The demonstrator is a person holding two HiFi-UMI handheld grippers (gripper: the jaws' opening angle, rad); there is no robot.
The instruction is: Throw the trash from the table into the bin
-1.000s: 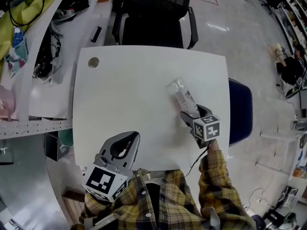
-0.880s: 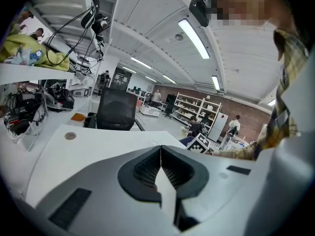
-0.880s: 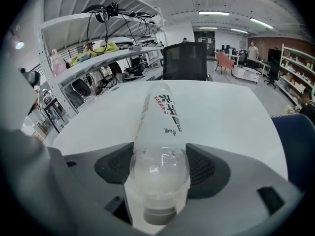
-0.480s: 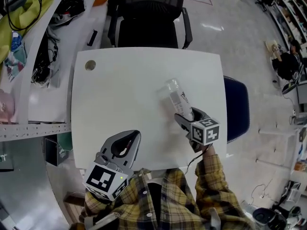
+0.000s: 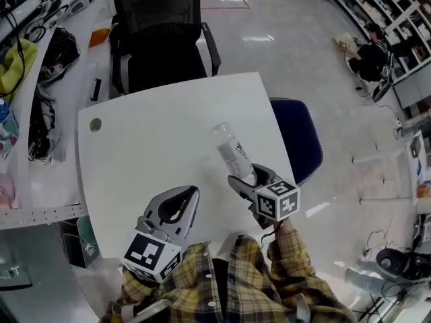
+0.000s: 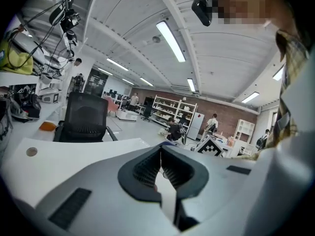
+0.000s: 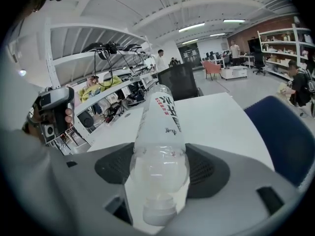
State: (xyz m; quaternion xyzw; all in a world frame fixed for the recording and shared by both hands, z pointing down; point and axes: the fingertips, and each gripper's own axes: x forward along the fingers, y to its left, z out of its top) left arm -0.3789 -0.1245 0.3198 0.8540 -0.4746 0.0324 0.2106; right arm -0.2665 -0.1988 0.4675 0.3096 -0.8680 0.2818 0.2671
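While the left gripper [image 5: 178,204] sits closed, the right gripper [image 5: 244,180] clamps the bottle [image 5: 232,155] near its cap, base jutting forward.

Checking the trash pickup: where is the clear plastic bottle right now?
In the head view the clear plastic bottle is right of centre, its cap end clamped in the right gripper, its body pointing over the white table.

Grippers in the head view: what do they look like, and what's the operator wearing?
The left gripper and right gripper are both grey moulded shells that taper to the tip, with dark ribbed pads inside. Each carries a white marker cube with black squares. A thin black cable leaves the right one. The sleeves are yellow-and-dark plaid.
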